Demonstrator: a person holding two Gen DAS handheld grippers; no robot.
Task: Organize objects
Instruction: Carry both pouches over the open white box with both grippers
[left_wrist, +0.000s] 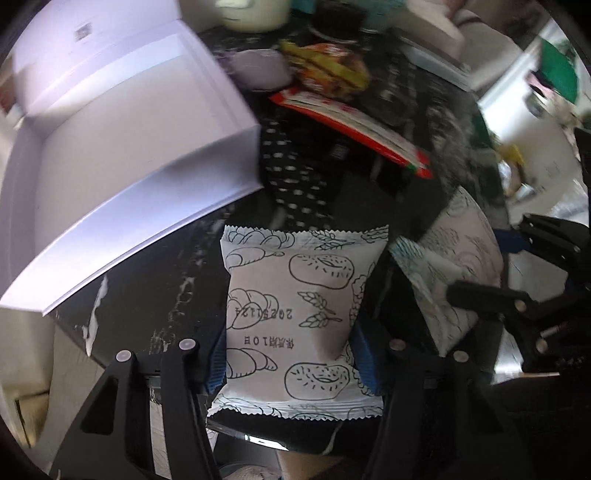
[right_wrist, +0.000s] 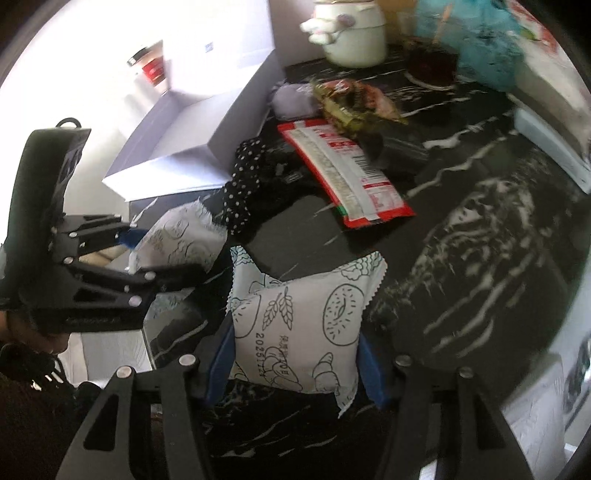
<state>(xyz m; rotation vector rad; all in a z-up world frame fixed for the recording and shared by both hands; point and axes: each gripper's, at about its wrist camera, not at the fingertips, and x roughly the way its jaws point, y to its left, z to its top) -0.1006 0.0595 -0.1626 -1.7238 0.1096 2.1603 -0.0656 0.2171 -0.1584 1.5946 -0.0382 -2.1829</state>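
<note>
Bread packets, two alike in white wrap with line-drawn pastries: the left packet (left_wrist: 299, 317) sits clamped between the blue pads of the left gripper (left_wrist: 291, 354), the right packet (right_wrist: 299, 325) clamped likewise in the right gripper (right_wrist: 295, 354), both above the black marbled bench (right_wrist: 480, 240). Left view alone shows the open white box's (left_wrist: 122, 122) interior at close range; right view alone shows the cream jar (right_wrist: 354, 33) and red-and-white sachet (right_wrist: 347, 166) clearly.
</note>
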